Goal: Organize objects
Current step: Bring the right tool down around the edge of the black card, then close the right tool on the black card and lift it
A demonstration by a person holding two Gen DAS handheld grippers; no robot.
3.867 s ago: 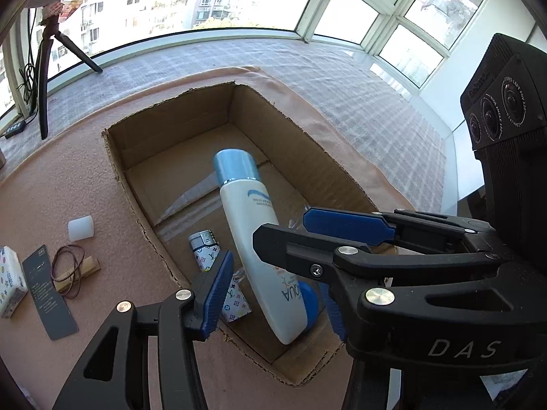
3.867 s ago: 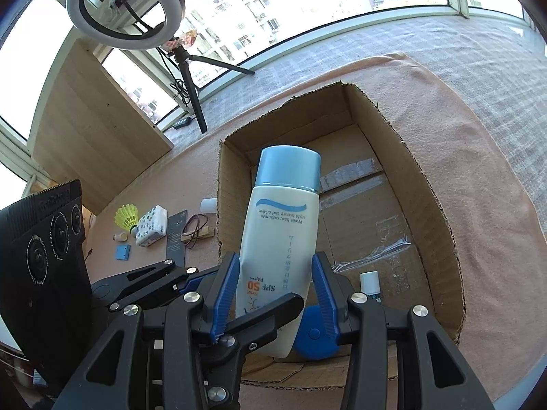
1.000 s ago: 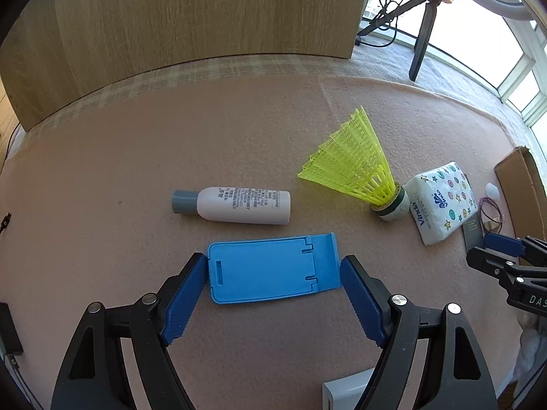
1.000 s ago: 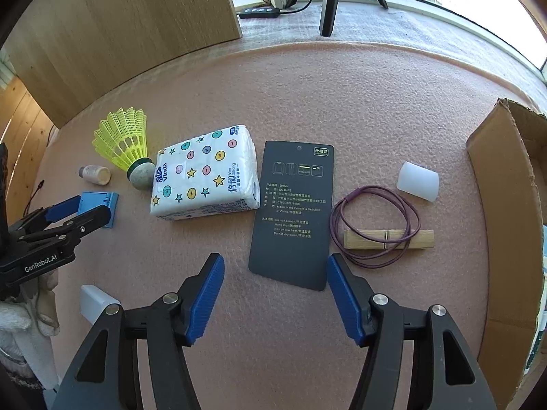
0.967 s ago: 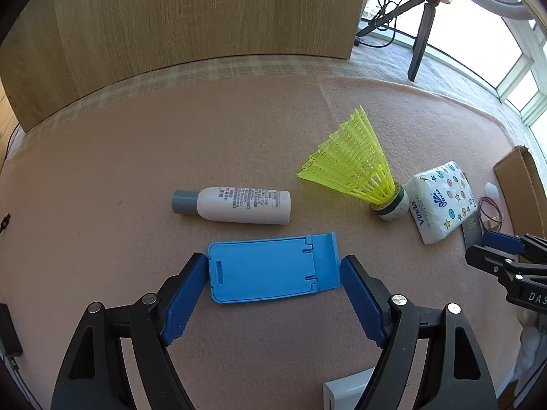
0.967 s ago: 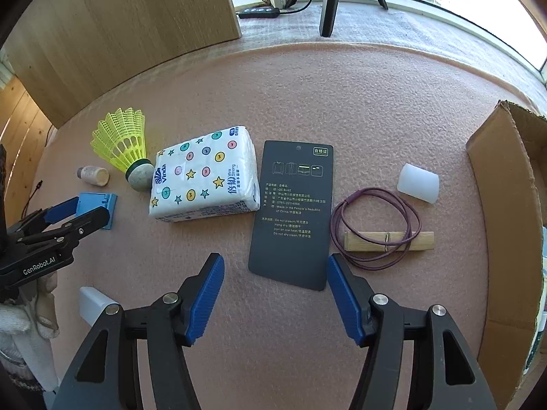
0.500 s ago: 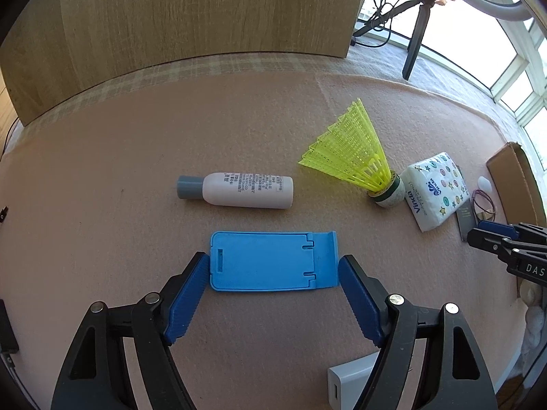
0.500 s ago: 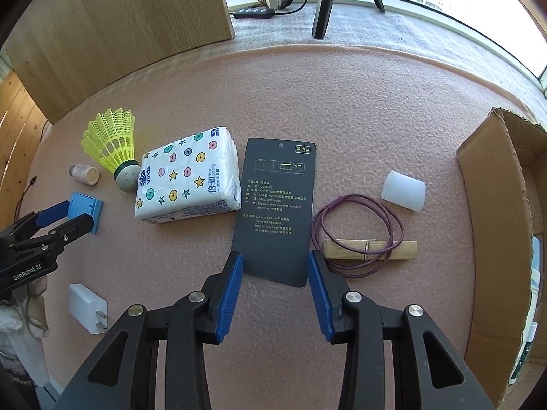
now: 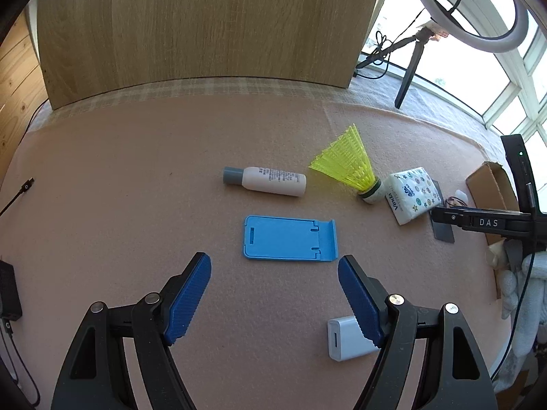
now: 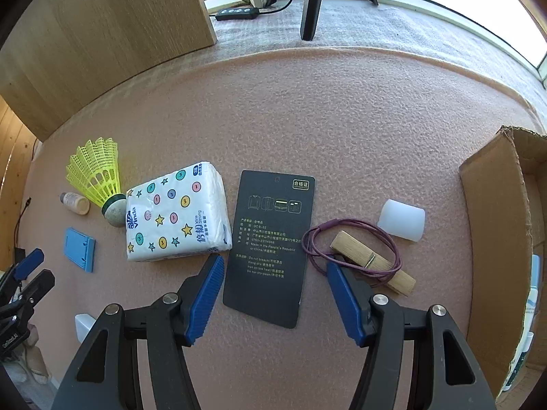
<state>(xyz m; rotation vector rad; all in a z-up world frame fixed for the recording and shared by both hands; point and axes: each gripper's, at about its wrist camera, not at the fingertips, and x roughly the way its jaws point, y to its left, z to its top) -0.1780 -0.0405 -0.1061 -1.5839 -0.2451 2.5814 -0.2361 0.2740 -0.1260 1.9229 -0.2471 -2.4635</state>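
Both grippers are hovering over loose items on the pink mat, picking what goes next into the cardboard box (image 10: 492, 225) at far right. The right gripper (image 10: 275, 294), its jaws just reopened and empty, is straddling the dark hang tag (image 10: 270, 249); next it needs lowering and closing. The left gripper (image 9: 273, 299) is gaping empty just short of the blue phone stand (image 9: 290, 237).

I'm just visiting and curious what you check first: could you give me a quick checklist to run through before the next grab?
1. Left gripper open and empty: ok.
2. Blue phone stand lying flat, clear of the jaws: ok.
3. Right gripper open, jaws just reopened, nothing pinched: ok.
4. Black tag flat between its jaws: ok.
5. Cardboard box has room: cannot tell.
6. White charger beside the left finger, possibly in the way: not ok.
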